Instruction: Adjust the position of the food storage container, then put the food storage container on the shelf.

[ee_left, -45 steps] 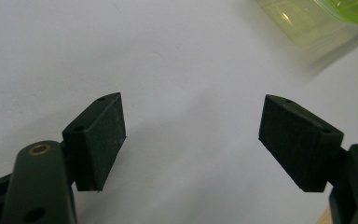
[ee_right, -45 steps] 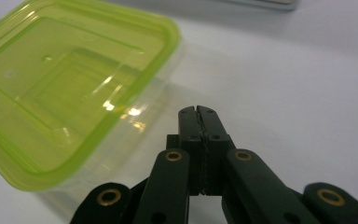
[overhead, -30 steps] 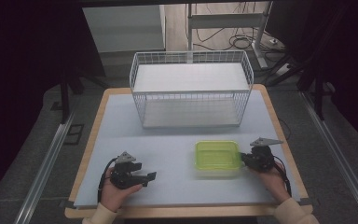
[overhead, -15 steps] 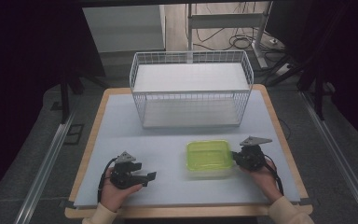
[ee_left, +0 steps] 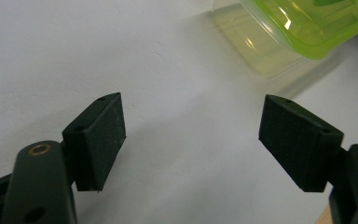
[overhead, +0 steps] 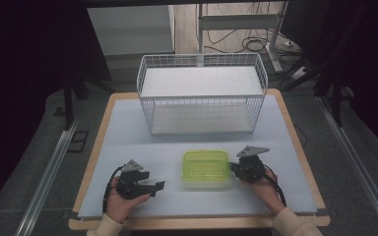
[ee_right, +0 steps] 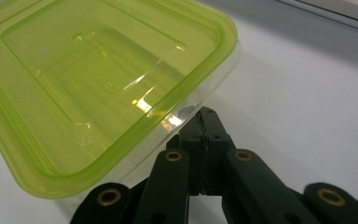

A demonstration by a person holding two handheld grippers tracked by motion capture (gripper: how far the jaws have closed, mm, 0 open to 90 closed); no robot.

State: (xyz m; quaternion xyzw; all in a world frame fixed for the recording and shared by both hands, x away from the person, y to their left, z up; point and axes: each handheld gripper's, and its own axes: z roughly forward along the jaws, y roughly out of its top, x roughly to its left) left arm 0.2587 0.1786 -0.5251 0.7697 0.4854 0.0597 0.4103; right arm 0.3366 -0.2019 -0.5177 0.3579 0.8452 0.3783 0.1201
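A clear plastic container with a lime-green lid (overhead: pixel 205 166) lies flat on the white table top, front centre. My right gripper (overhead: pixel 234 169) is at its right side. In the right gripper view the jaws (ee_right: pixel 203 114) are pressed together with nothing between them, and their tips touch the container's (ee_right: pixel 98 93) clear wall just under the lid rim. My left gripper (overhead: pixel 157 188) rests at the front left, pointing right toward the container, a short way from it. Its jaws (ee_left: pixel 191 140) stand wide open over bare table, with the container (ee_left: pixel 307 23) ahead at the upper right.
A white wire basket (overhead: pixel 202 113) stands across the back half of the table (overhead: pixel 128 142). The table's wooden front edge runs just behind both hands. Dark floor and metal rails flank the table.
My right gripper has slid left across the table, and the green-lidded container has moved left ahead of it. The left gripper has stayed where it was.
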